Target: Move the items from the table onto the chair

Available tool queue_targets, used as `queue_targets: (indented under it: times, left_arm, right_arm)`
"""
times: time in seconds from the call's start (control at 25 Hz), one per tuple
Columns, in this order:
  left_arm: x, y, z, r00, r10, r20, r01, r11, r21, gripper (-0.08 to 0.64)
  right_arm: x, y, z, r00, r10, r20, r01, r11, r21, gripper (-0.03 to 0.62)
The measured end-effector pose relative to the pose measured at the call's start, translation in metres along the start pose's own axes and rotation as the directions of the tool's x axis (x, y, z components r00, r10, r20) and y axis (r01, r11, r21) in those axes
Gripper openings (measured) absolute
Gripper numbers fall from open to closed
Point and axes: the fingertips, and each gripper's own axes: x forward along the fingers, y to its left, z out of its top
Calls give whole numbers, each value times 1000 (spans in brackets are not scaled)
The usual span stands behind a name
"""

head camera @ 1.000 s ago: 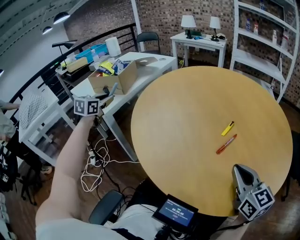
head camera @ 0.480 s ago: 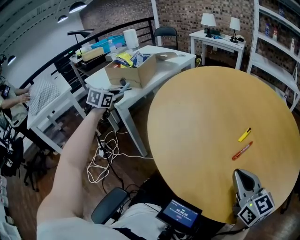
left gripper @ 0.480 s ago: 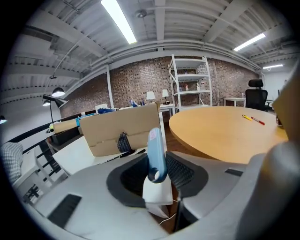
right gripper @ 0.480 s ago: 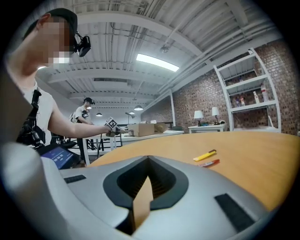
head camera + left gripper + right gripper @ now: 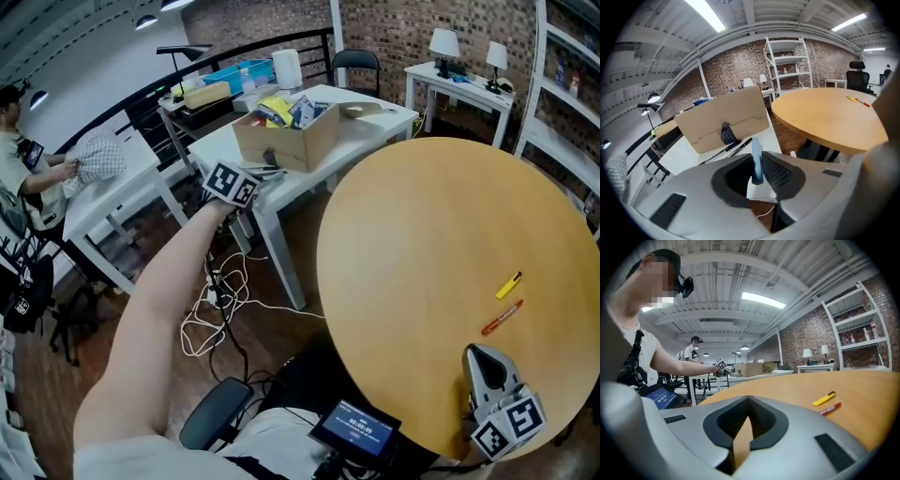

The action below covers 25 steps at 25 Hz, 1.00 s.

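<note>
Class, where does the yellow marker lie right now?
In the head view, the yellow marker lies on the right side of the round table, just beyond the red pen.

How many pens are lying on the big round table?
2. A short yellow marker and a thin red pen lie side by side near the round wooden table's right edge.

No word or number can be read anywhere. The small screen (image 5: 355, 427) at the person's chest shows a row of pale characters on blue, too small to make out. The marker cubes (image 5: 232, 183) carry only black-and-white square patterns. Print on the packets in the cardboard box (image 5: 298, 142) is blurred.
</note>
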Motion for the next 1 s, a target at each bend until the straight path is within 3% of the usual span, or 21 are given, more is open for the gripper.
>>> queue_targets:
  times: [0.28,0.36,0.44,0.72,0.76,0.88,1.0]
  left_arm:
    - [6,5,-12,999,-19,-51,19,1000,10,98]
    - [3,5,-11,999,-14,-48,15,1000,19,143]
    - [-2,5,-7,999,-11,-37,12,1000,26,204]
    - [-26,1,19,997,43,63,-47,997,63,202]
    - [-31,-3,25,995,50,82,-56,996,75,195]
    - [-42,-18,45,988,54,143,-71,991,114,28]
    - [-48,-53,65,978,-32,205,4,991,137,5]
  right_arm:
    - [1,0,0,1000,4,5,-4,1000,-5,5]
    - [1,0,0,1000,5,7,-5,1000,-6,5]
    - [1,0,1,1000,4,8,-4,1000,-6,5]
    - [0,1,1,1000,5,7,-5,1000,-5,5]
    - [-1,1,2,1000,5,7,-5,1000,-5,5]
    - [-1,1,2,1000,4,9,-4,1000,-6,5]
    - [0,1,1,1000,4,9,-4,1000,-6,5]
